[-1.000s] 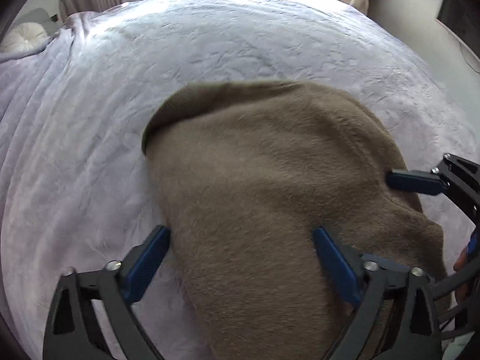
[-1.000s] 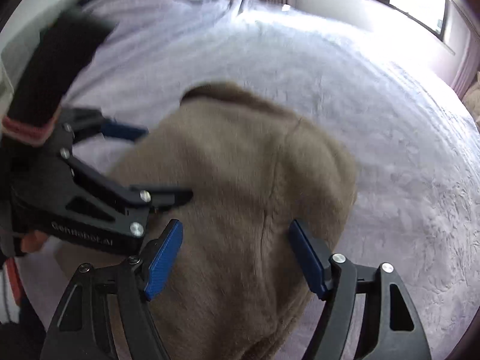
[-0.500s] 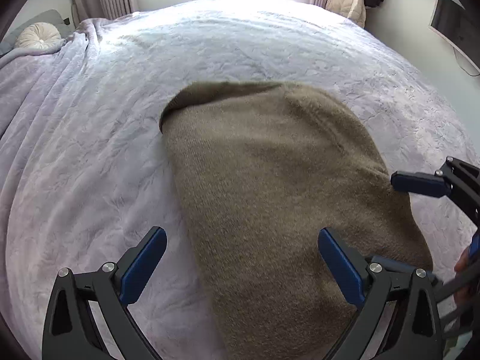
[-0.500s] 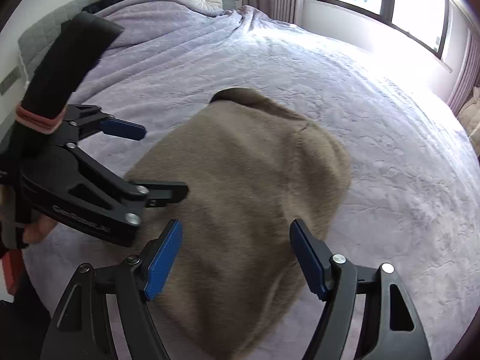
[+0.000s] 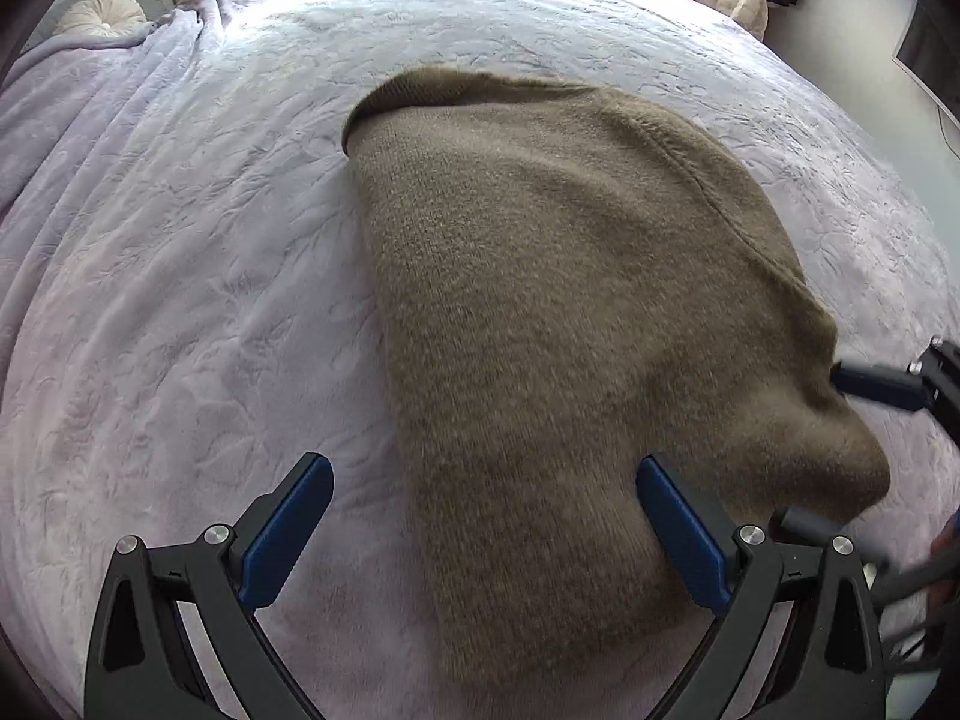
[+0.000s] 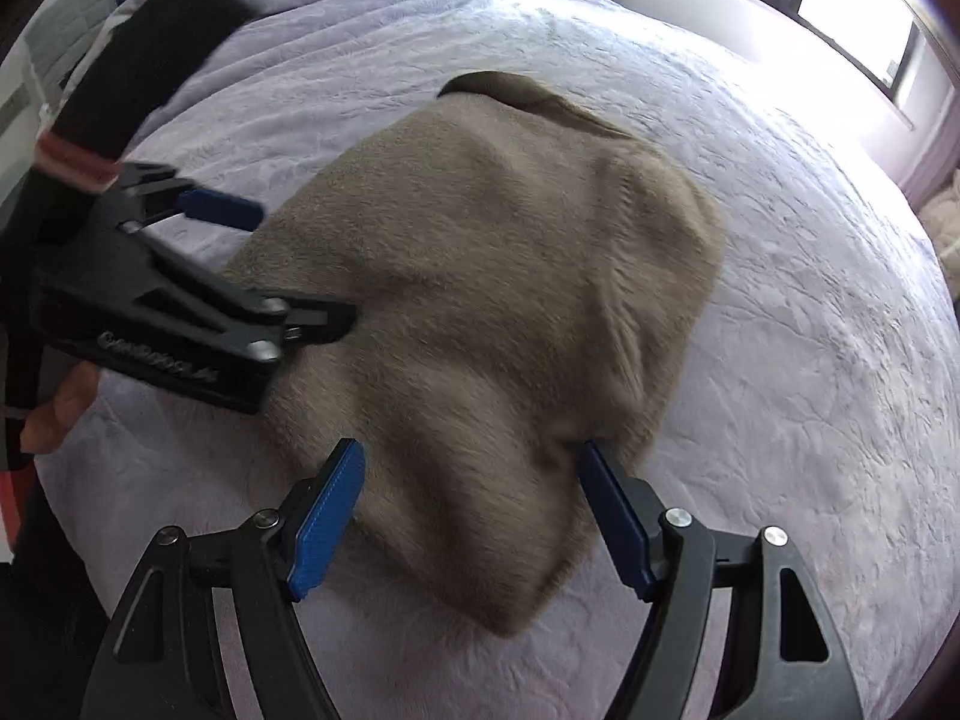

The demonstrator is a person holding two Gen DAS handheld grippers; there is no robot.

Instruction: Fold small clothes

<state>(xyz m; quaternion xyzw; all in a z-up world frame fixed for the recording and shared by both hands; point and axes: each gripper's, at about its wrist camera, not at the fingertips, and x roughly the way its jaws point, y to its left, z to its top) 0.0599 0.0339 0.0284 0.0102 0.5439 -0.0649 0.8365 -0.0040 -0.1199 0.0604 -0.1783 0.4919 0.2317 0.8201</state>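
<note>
The brown knit garment (image 5: 558, 312) lies folded on the lilac bedspread (image 5: 180, 300). Its near portion sits between and ahead of the spread jaws of the left gripper (image 5: 486, 534); the blue pads (image 5: 285, 531) are not pressed on it. The right gripper (image 6: 474, 516) likewise stands with jaws spread, the garment's near edge between them, unpinched. Beyond both jaw sets, a round cushion (image 5: 99, 12) rests at the bed's far end. No container is visible.
</note>
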